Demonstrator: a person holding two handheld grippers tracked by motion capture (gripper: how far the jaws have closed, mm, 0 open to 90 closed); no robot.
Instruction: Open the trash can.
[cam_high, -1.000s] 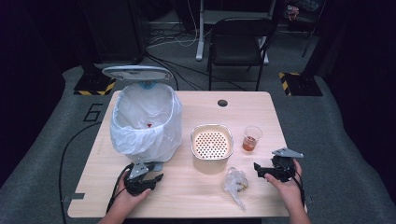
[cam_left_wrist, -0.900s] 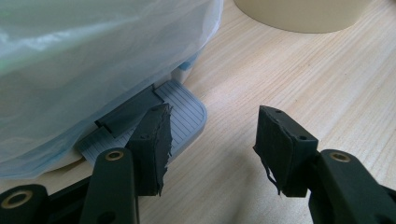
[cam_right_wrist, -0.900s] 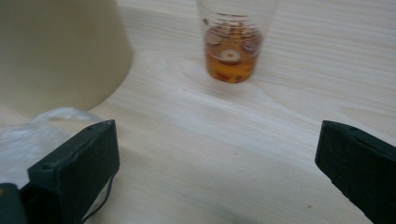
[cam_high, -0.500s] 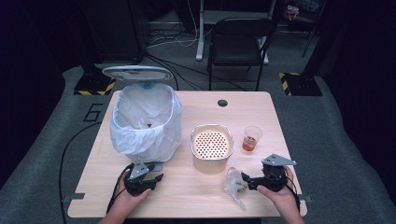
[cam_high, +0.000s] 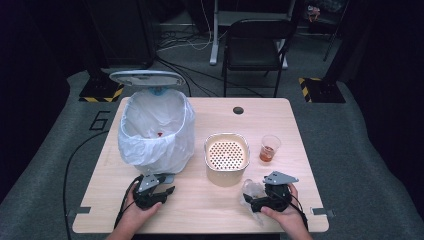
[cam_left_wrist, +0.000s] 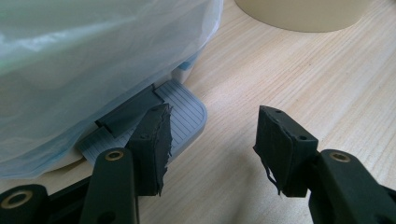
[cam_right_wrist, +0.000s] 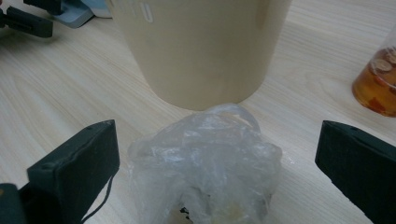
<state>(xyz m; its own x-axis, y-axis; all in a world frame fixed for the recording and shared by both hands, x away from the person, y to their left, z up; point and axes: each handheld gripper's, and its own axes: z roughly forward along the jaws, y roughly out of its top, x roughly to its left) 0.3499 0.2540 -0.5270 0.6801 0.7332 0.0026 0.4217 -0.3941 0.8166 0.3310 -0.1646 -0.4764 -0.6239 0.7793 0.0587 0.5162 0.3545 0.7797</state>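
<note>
On the near right part of the table (cam_high: 210, 210), a crumpled clear plastic bag (cam_high: 251, 192) lies just in front of the cream pot (cam_high: 226, 158), and the right gripper (cam_high: 258, 203) sits at it with its jaws wide apart. In the right gripper view the bag (cam_right_wrist: 205, 163) lies between the two jaws, with a clear gap on each side, so neither pad presses on it; the pot's wall (cam_right_wrist: 201, 51) rises just behind it, and a cup (cam_right_wrist: 376, 84) of amber liquid stands off to the right. From above, the cup (cam_high: 269, 148) stands just right of the pot, whose perforated insert faces up. The left gripper (cam_high: 159, 192) rests near the table's front left, right by the base of the bin (cam_high: 156, 131), which is lined with a white bag and has its lid raised. In the left gripper view its jaws stand apart with nothing between them, one pad over the bin's grey pedal (cam_left_wrist: 184, 116), though whether it touches I cannot tell.
</note>
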